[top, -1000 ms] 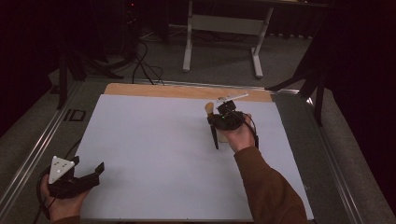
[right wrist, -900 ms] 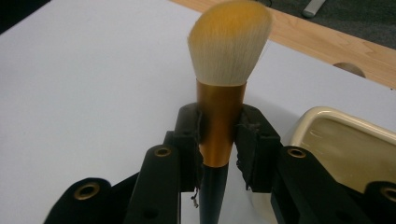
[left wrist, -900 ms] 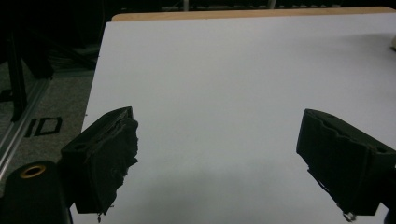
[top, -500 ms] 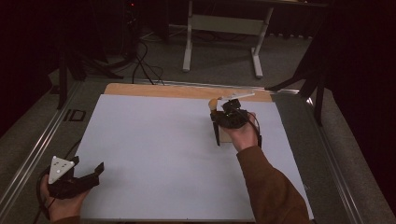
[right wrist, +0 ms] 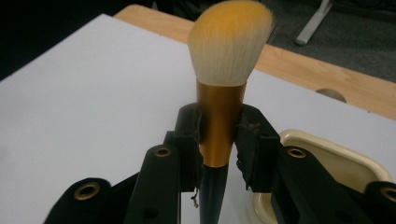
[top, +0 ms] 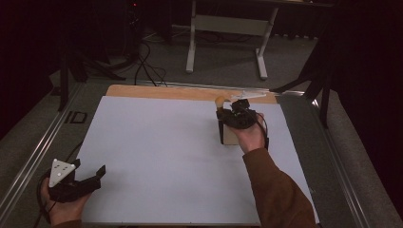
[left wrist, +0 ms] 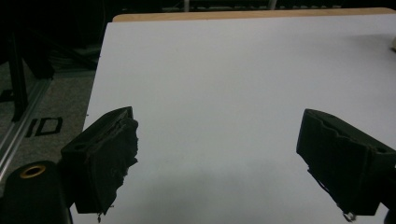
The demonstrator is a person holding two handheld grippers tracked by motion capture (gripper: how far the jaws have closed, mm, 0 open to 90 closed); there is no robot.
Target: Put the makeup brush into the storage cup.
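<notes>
A makeup brush [right wrist: 219, 93] with pale, orange-tipped bristles, a gold ferrule and a black handle stands between the jaws of my right gripper [right wrist: 219, 140], which is shut on the ferrule. From above, the right gripper [top: 235, 114] hovers at the far right of the white sheet [top: 157, 142], with the brush head [top: 219, 100] pointing away. A cream tray [right wrist: 336, 163] lies just below and beside it, seen from above as the tray [top: 229, 137] under the hand. My left gripper [top: 90, 169] rests at the near left corner, with my left gripper [left wrist: 219, 163] open wide over bare sheet.
The white sheet lies on a wooden tabletop whose far edge [top: 166, 91] shows beyond it. Metal rails [top: 33, 156] run along both sides. Cables [top: 142, 66] and a white stand [top: 225, 28] are on the floor behind.
The right hand has turned, swinging the brush's black handle in from pointing toward the near side; the cream tray now shows under the hand. The left gripper has stayed put.
</notes>
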